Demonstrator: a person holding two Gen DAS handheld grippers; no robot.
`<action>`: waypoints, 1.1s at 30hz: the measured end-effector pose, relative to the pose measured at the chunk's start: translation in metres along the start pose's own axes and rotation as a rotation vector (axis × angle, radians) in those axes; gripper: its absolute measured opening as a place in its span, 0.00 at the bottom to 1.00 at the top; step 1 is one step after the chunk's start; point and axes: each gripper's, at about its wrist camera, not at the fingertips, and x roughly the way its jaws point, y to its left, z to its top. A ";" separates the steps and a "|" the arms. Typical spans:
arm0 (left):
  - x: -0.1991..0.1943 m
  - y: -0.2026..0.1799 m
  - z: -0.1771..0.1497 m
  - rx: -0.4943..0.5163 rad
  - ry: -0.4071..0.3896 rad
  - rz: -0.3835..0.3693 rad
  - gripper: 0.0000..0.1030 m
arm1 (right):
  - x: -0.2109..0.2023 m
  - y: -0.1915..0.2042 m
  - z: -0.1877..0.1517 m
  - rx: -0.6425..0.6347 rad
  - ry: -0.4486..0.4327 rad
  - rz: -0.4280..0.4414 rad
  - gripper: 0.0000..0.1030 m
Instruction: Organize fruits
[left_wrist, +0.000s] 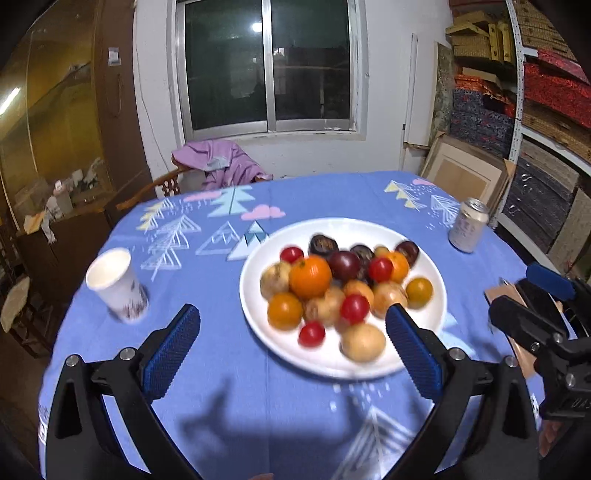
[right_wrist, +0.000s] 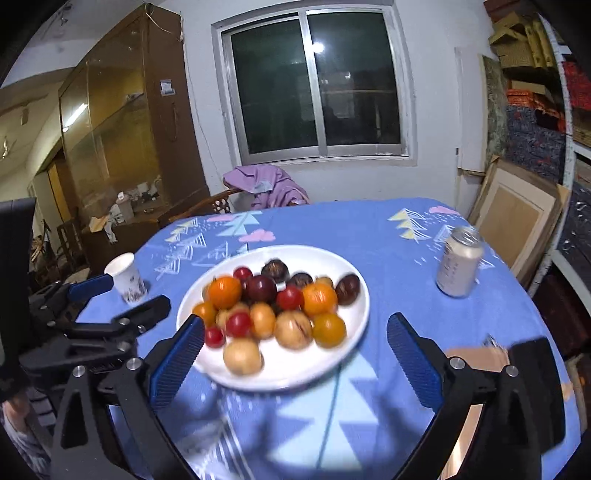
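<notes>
Fruits (left_wrist: 341, 291) piled on white plate (left_wrist: 258, 332), mid bench (left_wrist: 221, 406) w/ blue patterned cloth. Left tongs (left_wrist: 291, 332) spread wide, nothing btwn pads, hanging over near rim of plate. Right tongs (right_wrist: 295, 343) also spread wide, empty, plate edge showing btwn fingers. Paper cup (left_wrist: 116, 284) left of plate, drink can (left_wrist: 468, 229) far right, both well apart from it.
</notes>
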 end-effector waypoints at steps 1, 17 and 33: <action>-0.005 0.001 -0.009 -0.004 -0.001 0.003 0.96 | -0.006 -0.001 -0.009 0.012 0.002 -0.006 0.97; -0.059 0.002 -0.107 -0.045 0.002 0.052 0.96 | -0.027 0.006 -0.080 -0.039 0.049 -0.088 0.97; -0.052 -0.003 -0.107 -0.022 0.027 0.060 0.96 | -0.026 0.010 -0.081 -0.057 0.053 -0.092 0.97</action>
